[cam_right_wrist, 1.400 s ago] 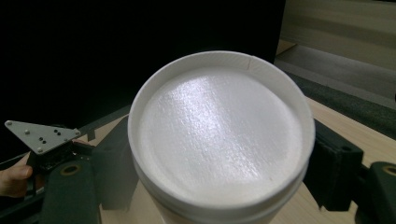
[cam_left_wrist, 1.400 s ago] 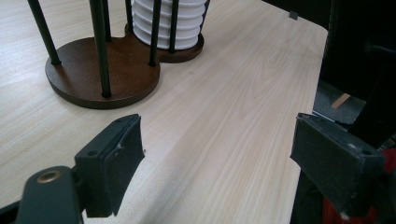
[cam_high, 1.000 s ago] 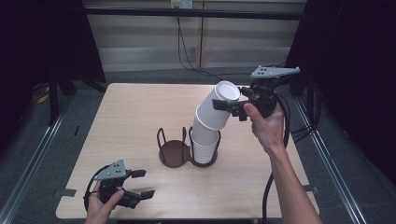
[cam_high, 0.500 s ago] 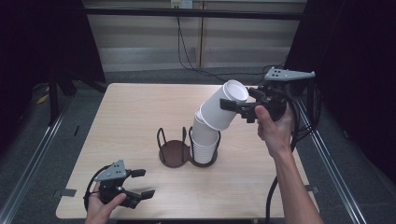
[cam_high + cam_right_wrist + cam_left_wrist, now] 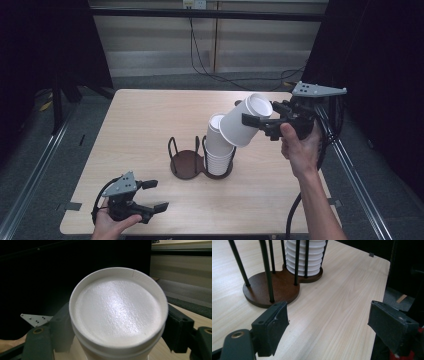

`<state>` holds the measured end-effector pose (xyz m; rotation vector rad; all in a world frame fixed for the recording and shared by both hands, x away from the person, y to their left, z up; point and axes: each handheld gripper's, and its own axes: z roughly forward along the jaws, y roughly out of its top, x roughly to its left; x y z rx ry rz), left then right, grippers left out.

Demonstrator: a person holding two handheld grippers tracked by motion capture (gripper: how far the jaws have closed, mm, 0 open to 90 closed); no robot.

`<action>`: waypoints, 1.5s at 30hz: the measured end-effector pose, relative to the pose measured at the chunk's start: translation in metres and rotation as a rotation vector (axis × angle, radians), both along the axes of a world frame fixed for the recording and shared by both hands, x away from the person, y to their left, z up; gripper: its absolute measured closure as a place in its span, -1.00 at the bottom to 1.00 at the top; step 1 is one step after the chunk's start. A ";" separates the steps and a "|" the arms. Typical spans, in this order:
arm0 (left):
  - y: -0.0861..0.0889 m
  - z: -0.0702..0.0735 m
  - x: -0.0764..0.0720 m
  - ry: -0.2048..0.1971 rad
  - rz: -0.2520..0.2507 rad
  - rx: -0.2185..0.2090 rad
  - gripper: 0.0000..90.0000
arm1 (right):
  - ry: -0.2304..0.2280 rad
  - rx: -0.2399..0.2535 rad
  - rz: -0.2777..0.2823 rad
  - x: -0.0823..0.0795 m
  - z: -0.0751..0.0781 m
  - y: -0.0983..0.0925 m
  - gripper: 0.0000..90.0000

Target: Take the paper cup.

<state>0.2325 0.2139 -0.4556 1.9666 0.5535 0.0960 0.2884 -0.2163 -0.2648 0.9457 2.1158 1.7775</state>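
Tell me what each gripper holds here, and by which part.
The right gripper clamps a white paper cup by its sides near the closed base, lifted off the stack. The left gripper holds nothing.

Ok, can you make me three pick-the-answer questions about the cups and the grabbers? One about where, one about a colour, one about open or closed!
1. Where does the cup stack stand?
A. in the holder's right ring
B. in the holder's left ring
C. on the floor

2. What colour is the holder's base?
A. white
B. brown
C. blue

3. What is the right gripper doing?
A. hanging open over the table
B. gripping a cup
C. gripping the holder

Answers:
1. A: in the high view the stack fills the right ring of the holder, and the left ring has no cups.
2. B: the left gripper view shows a dark brown wooden base under black rods.
3. B: its jaws press both sides of a tilted white cup, clear of the stack; the left gripper stands open near the table's front edge.
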 end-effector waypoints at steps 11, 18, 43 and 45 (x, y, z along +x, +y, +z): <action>-0.007 0.015 0.004 -0.062 -0.018 -0.032 -0.64 | 0.012 -0.025 0.017 -0.017 -0.008 0.001 -0.47; -0.012 0.031 0.013 -0.101 -0.013 -0.051 -0.64 | 0.011 -0.021 0.028 -0.030 -0.013 0.001 -0.46; -0.042 0.051 0.021 -0.148 -0.082 -0.128 -0.65 | 0.065 -0.046 0.123 -0.043 -0.060 0.031 -0.46; -0.044 0.053 0.022 -0.150 -0.087 -0.131 -0.65 | 0.067 -0.045 0.131 -0.043 -0.063 0.035 -0.46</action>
